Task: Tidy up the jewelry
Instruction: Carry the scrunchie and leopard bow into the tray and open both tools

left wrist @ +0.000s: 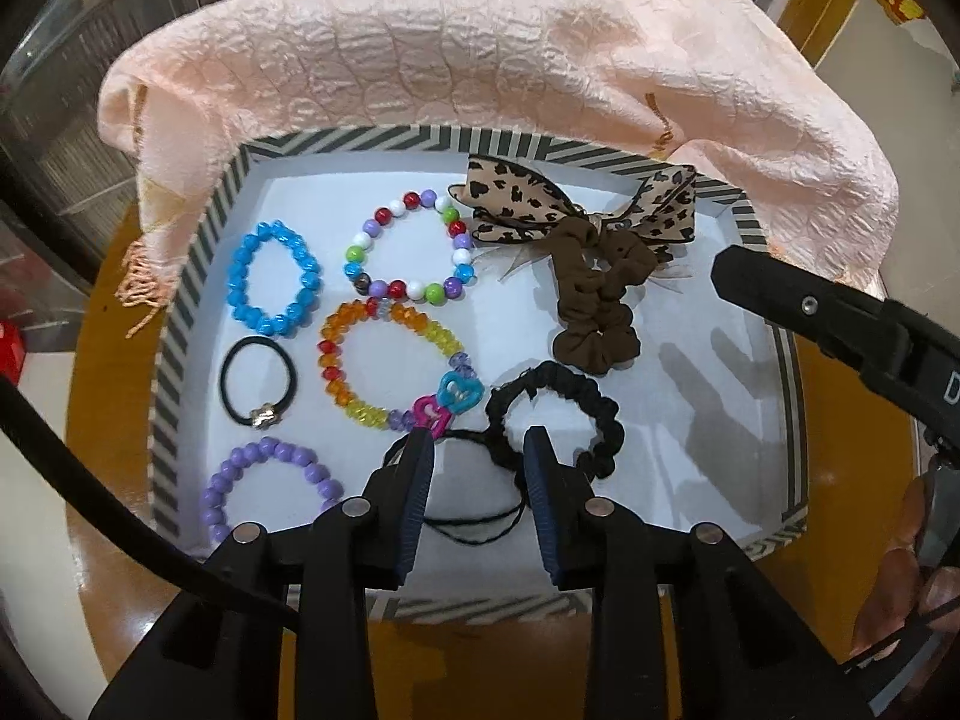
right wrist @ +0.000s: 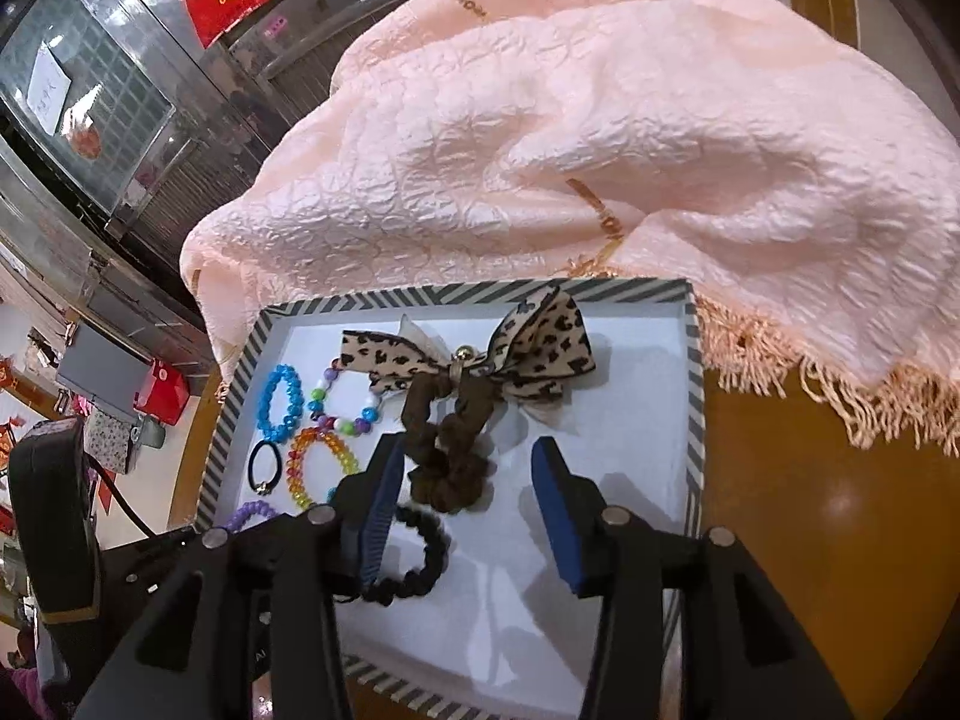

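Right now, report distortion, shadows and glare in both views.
Left wrist view: fisheye bends the striped-rim white tray; gripper shadows streak its right floor. Right wrist view: glare spot on the glossy brown tabletop; the crinkled peach scarf has a soft sheen; edges curve and darken.

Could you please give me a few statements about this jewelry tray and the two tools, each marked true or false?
1. The blue bead bracelet lies inside the striped tray. True.
2. The left tool is shut on the purple bead bracelet. False: it is open, holding nothing.
3. The leopard bow scrunchie lies on the pink scarf. False: it lies in the tray.
4. The right tool is open. True.
5. The scarf drapes over the tray's far edge. True.
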`<state>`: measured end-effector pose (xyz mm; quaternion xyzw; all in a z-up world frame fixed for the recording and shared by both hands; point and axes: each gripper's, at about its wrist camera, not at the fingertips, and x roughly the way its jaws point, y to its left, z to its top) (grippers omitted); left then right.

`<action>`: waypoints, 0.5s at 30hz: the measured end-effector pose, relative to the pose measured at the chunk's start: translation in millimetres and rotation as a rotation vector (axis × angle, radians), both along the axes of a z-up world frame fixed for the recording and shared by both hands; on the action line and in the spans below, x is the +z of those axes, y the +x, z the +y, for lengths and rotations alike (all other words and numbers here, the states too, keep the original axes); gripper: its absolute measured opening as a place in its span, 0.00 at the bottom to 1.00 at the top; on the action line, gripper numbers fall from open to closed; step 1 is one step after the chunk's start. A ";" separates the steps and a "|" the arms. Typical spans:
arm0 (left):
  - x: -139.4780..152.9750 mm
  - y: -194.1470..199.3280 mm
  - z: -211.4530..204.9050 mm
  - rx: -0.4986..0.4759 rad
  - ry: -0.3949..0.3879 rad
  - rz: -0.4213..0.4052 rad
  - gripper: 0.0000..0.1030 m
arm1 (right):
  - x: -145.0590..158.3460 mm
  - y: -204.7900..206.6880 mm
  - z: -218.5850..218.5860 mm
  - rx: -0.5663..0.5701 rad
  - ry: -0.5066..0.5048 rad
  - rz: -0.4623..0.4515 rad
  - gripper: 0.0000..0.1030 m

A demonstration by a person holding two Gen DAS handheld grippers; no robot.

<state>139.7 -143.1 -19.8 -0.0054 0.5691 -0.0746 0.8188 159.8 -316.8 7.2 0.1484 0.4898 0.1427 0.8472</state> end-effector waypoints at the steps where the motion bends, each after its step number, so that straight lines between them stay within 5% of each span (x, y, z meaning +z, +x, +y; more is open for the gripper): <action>1: 2.5 -2.7 0.5 -0.001 0.004 -0.009 0.32 | 2.9 -4.4 -0.4 -0.003 0.000 -0.004 0.47; 15: 22.1 -72.9 7.6 -0.049 0.025 -0.077 0.32 | 32.6 -90.5 -7.2 -0.029 -0.051 -0.057 0.50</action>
